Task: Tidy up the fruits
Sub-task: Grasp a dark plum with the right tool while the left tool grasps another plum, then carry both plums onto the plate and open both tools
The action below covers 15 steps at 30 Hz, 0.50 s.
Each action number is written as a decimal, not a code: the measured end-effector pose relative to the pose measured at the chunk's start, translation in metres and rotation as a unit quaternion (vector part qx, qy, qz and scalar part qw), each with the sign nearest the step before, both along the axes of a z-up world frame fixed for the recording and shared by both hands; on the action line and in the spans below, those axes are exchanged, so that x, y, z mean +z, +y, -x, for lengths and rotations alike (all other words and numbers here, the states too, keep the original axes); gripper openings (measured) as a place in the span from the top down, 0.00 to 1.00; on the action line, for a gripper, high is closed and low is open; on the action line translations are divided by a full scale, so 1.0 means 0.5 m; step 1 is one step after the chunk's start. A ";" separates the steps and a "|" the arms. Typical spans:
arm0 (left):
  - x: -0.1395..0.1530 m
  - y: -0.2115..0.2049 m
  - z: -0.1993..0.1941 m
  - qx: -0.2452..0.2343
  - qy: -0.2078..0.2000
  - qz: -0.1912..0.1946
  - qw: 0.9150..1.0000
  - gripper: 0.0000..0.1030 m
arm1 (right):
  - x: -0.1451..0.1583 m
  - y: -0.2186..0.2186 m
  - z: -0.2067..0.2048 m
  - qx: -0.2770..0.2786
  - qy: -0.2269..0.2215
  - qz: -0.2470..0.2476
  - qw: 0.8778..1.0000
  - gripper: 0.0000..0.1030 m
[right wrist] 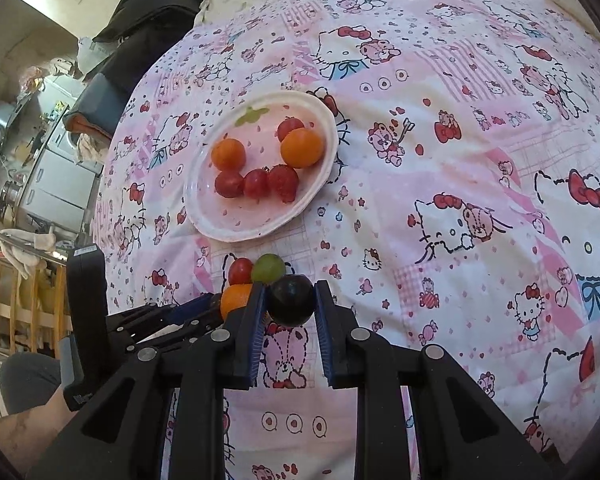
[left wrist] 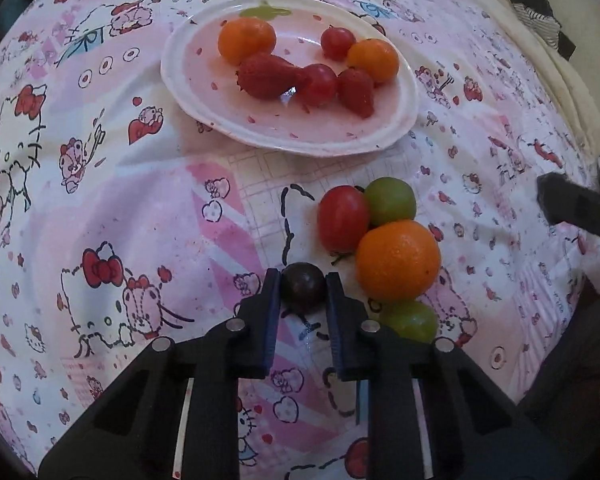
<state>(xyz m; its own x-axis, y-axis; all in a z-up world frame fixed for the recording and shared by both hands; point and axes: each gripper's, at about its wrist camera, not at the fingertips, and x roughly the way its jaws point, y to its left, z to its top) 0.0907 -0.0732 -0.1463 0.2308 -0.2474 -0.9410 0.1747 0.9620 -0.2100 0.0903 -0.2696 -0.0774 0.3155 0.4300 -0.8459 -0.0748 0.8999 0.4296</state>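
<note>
The left hand-held gripper is pinching a small round dark purple fruit on the pink cartoon-print bedsheet; the right hand-held gripper is gripping another dark fruit; next, probably carrying both towards the white oval plate.

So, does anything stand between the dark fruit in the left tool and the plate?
Nothing visible does. The left tool is shut on the dark fruit, and only bare cloth lies between it and the plate. The red tomato and orange sit just right of that path.
</note>
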 end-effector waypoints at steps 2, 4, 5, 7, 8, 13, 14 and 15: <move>0.011 0.008 0.005 0.006 -0.007 -0.001 1.000 0.83 | 0.000 0.001 -0.001 0.002 -0.001 0.001 1.000 0.76; 0.021 0.020 0.009 0.010 -0.013 -0.002 1.000 0.83 | 0.001 0.002 -0.002 0.004 -0.003 0.002 1.000 0.76; 0.028 0.025 0.011 0.015 -0.018 -0.003 1.000 0.83 | 0.002 0.001 -0.002 0.003 -0.003 0.002 1.000 0.76; 0.041 0.036 0.011 0.022 -0.027 -0.003 0.999 0.83 | 0.001 -0.001 -0.002 0.002 -0.002 0.001 1.000 0.76; 0.054 0.046 0.013 0.032 -0.038 -0.005 0.999 0.83 | 0.002 -0.002 -0.001 0.000 -0.003 0.001 1.000 0.76; 0.118 0.088 0.017 0.070 -0.089 -0.018 0.993 0.83 | 0.013 -0.011 0.003 -0.010 -0.012 -0.008 1.000 0.76; 0.128 0.085 0.015 0.074 -0.098 -0.021 0.992 0.83 | 0.019 -0.012 0.003 -0.010 -0.017 -0.012 1.000 0.76; 0.154 0.095 0.019 0.080 -0.112 -0.013 0.990 0.83 | 0.024 -0.012 0.003 -0.010 -0.020 -0.016 1.000 0.76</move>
<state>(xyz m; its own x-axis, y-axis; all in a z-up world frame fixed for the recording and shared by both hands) 0.0810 -0.0257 -0.0694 0.4692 -0.1661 -0.8673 0.0580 0.9858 -0.1574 0.0890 -0.2757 -0.0652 0.3573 0.4499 -0.8185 -0.0747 0.8873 0.4551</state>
